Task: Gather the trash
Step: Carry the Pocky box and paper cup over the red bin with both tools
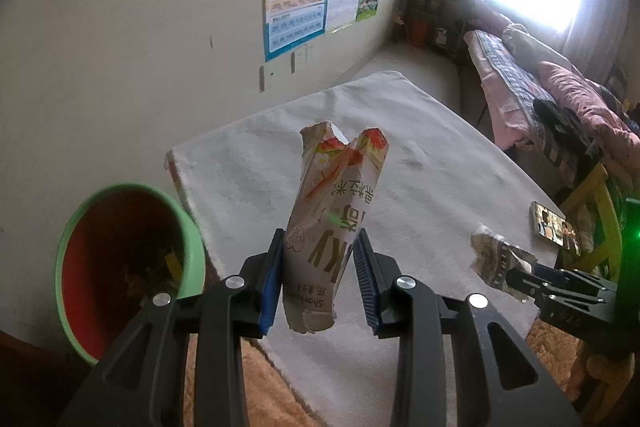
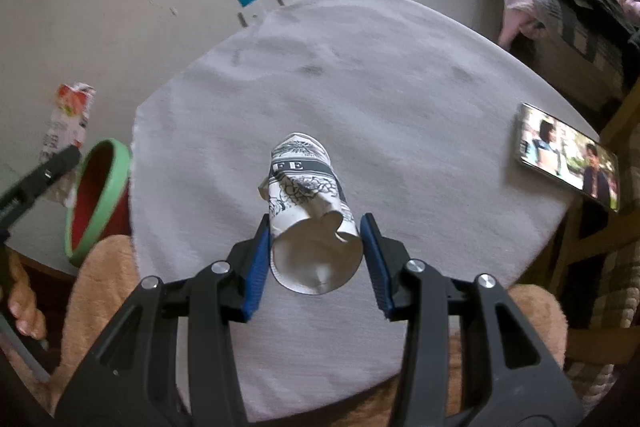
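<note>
- Left claw grips our snack wrapper, lifted beside the green bin.
- Right claw pinches our crushed paper cup above the table.
- We judge next: bring both over the bin and release.

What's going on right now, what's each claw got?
Left gripper shut on wrapper. Right gripper shut on crushed cup. Bin left of table, nothing blocking. Phone stays clear.

I am reading "KY" upside down on the snack wrapper, beside blurred Chinese characters; the crushed paper cup is showing "FE" on its dark band.
</note>
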